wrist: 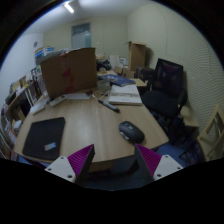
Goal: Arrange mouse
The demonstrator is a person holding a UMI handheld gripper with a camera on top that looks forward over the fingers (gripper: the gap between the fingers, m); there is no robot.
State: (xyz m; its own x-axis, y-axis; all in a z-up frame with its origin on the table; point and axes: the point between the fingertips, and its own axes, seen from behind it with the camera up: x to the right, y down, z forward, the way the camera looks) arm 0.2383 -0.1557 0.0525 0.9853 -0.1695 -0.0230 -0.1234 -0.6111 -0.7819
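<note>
Mouse (131, 132): a small dark, rounded lump lying on the pale wooden tabletop (85, 128), just ahead of the gripper (115, 160) and a little toward its right finger. Nothing touches it; bare wood surrounds it. A dark flat mat (44, 139) lies well apart on the other side of the tabletop, a cardboard box (68, 71) stands at the far end, and papers (125, 95) with a pen (108, 104) lie beyond the mouse. A black chair (163, 88) sits past the tabletop's right edge.

The jaws stand wide with nothing between them, their pink pads facing across an open gap, above and short of the mouse.

By its look, the mouse should be light, rigid plastic with a smooth, domed top that pads could slide off. Whether a cord trails from it cannot be made out; if one does, it would drag and twist the body when lifted. The sensible hold is probably across the two long flanks at the waist, low on the body, jaws straddling it squarely. Squeezing the sloped top would likely pop it out. Moderate pressure should do, as buttons and wheel are the delicate parts.
</note>
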